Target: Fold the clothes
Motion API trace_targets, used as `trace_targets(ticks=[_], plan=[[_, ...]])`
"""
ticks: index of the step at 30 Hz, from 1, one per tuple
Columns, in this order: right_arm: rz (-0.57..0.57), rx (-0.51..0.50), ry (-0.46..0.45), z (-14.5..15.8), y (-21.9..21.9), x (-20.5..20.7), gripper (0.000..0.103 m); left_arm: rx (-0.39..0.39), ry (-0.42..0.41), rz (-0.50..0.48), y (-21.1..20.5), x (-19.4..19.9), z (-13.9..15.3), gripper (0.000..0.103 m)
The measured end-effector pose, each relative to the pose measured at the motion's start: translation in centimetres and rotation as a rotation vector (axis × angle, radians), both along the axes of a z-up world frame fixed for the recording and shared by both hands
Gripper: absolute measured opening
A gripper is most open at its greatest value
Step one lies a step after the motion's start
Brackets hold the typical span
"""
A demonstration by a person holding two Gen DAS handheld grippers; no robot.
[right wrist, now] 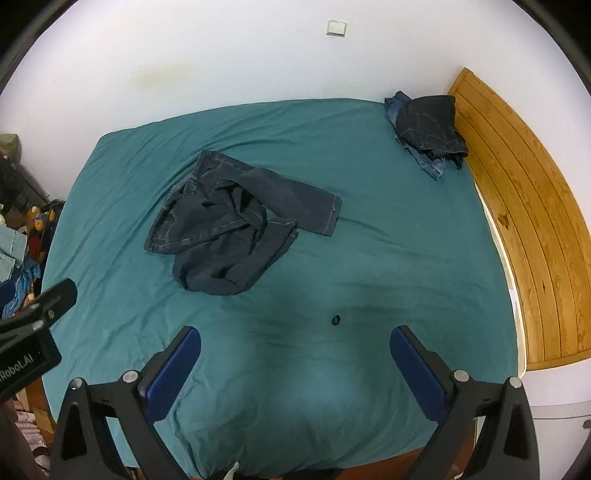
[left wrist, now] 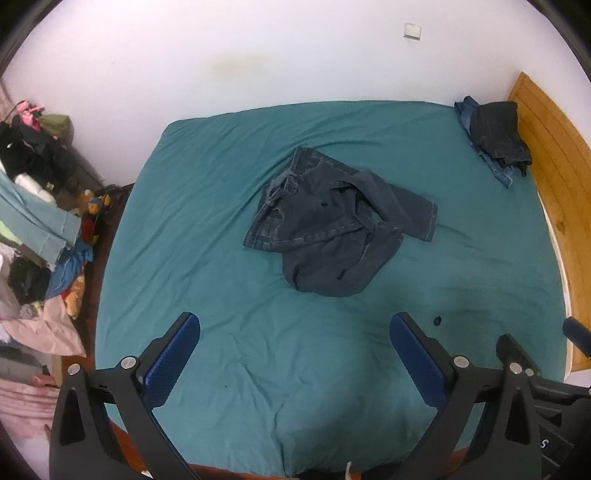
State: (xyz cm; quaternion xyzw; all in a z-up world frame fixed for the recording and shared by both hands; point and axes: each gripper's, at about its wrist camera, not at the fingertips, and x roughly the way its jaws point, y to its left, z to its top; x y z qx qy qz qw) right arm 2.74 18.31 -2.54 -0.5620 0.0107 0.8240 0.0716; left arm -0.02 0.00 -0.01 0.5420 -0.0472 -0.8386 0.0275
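A bed with a teal sheet (left wrist: 207, 236) fills most of both views, and a crumpled pair of dark jeans (left wrist: 332, 229) lies near its middle, slightly above centre in the left wrist view and left of centre in the right wrist view. The waistband sits toward the upper left of the heap, one leg runs out to the right and ends in a stitched hem, and the rest is bunched into a rounded fold at the lower edge. The left gripper (left wrist: 295, 328) hangs over bare sheet at the bottom of its frame with its blue-padded fingers (left wrist: 173, 362) spread as wide as they go, nothing between them and well short of the jeans. The right gripper (right wrist: 295, 332) stands the same way at the bottom of its own frame, jaws fully apart and holding nothing, with only sheet under it. A small dark round object (right wrist: 336, 319) lies on the sheet just above the right gripper, apart from the jeans. In the upper right corner of the bed a folded stack of denim clothes (right wrist: 428, 125) rests against a wooden headboard (right wrist: 524, 221). A white wall (left wrist: 258, 55) runs behind the bed with a white switch plate (left wrist: 412, 31) near the top. At the left edge of the left wrist view, a jumbled pile of clothes and toys (left wrist: 40, 206) sits beside the bed.
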Motion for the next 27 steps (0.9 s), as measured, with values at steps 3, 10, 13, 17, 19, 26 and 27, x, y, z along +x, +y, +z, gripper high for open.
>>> trace_targets(ticks=[3, 10, 13, 17, 19, 26, 27], plan=[[0.018, -0.003, -0.001, -0.4, -0.6, -1.2, 0.103, 0.013, -0.009, 0.015, -0.1, -0.4, -0.2, 0.103], [0.004, 0.004, -0.061, -4.2, 1.0, -4.9, 0.103, -0.015, -0.063, 0.026, 0.8, -3.8, -3.6, 0.103], [0.002, 0.028, -0.088, -5.5, 0.2, -7.5, 0.103, -0.016, -0.095, 0.037, 1.2, -6.4, -5.8, 0.103], [0.022, 0.033, -0.111, -6.1, 0.3, -10.4, 0.103, -0.018, -0.115, 0.052, 0.9, -9.0, -7.4, 0.103], [0.027, 0.032, -0.121, -6.7, 0.2, -11.5, 0.103, -0.024, -0.118, 0.058, 0.8, -10.1, -8.0, 0.103], [0.044, 0.026, -0.138, -8.1, 0.3, -14.2, 0.103, -0.030, -0.137, 0.072, 0.9, -13.2, -9.2, 0.103], [0.044, 0.029, -0.139, -8.3, 0.2, -14.4, 0.103, -0.032, -0.140, 0.072, 0.9, -13.5, -9.4, 0.103]])
